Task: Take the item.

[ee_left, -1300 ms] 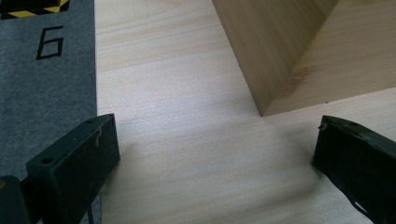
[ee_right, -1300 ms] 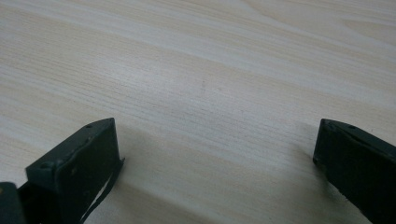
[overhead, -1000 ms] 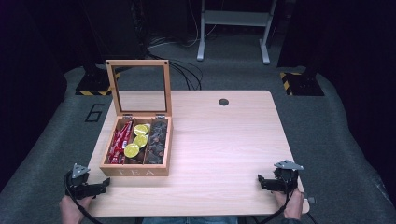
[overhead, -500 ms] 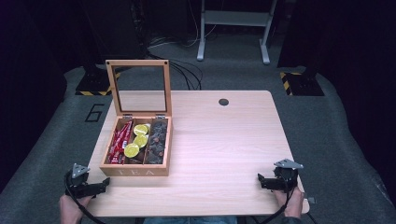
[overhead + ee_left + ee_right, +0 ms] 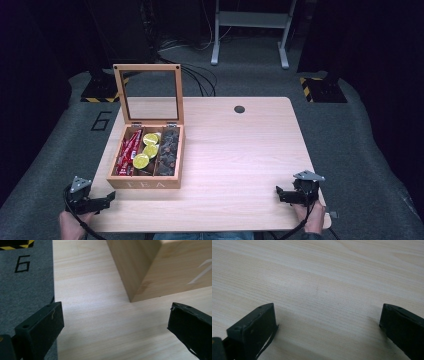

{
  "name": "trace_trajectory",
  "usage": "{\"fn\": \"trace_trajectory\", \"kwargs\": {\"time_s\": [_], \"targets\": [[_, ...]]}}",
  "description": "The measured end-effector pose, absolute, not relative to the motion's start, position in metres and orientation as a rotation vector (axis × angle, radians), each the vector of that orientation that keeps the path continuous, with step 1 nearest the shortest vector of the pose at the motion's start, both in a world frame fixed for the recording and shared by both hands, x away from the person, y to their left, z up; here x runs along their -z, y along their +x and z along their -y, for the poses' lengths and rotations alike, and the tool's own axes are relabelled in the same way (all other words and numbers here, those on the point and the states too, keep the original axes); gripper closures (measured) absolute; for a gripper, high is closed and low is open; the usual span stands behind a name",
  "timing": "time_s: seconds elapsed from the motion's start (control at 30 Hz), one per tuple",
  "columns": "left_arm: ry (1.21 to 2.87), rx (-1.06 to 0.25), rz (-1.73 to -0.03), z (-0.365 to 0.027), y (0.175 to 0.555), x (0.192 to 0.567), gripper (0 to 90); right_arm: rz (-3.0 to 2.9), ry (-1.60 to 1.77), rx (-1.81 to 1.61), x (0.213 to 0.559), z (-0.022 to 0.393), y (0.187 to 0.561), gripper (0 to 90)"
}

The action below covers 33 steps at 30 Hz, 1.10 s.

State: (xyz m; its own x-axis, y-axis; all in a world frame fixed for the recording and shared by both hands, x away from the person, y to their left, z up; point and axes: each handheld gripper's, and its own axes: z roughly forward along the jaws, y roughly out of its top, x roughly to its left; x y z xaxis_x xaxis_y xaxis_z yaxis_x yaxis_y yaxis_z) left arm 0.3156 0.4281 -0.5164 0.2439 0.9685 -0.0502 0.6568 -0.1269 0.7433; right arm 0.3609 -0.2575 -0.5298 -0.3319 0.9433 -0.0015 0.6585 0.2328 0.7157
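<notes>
The wooden tea box [image 5: 145, 170] sits at about nine o'clock on the table [image 5: 240, 165], its glass-paned lid [image 5: 148, 93] upright. It looks rigid and fairly light — best held by its side walls, since the pane seems fragile. "TEA" marks its front; "6" [image 5: 101, 120] marks the floor. The left gripper [image 5: 102, 200] and right gripper [image 5: 282, 194] are both spread wide, empty.

Table [image 5: 240, 165] lies bare right of the open tea box [image 5: 145, 184].

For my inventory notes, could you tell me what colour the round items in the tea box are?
Yellow-green round items, clearest in the high view.
</notes>
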Motion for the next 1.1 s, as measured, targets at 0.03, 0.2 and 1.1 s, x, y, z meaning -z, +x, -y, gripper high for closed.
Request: {"fn": "trace_trajectory", "kwargs": {"time_s": [0.03, 0.2, 1.1], "targets": [[1.853, -0.605, -1.479, -0.427, 0.315, 0.514, 0.3, -2.075, 1.469, -0.873, 0.530, 0.258, 0.361, 0.1], [1.855, -0.608, -1.442, -0.423, 0.312, 0.501, 0.2, -2.074, 1.471, -0.877, 0.530, 0.257, 0.361, 0.1], [1.844, -0.678, -1.295, -0.392, 0.317, 0.451, 0.3, -2.071, 1.473, -0.879, 0.530, 0.257, 0.360, 0.3]]}}
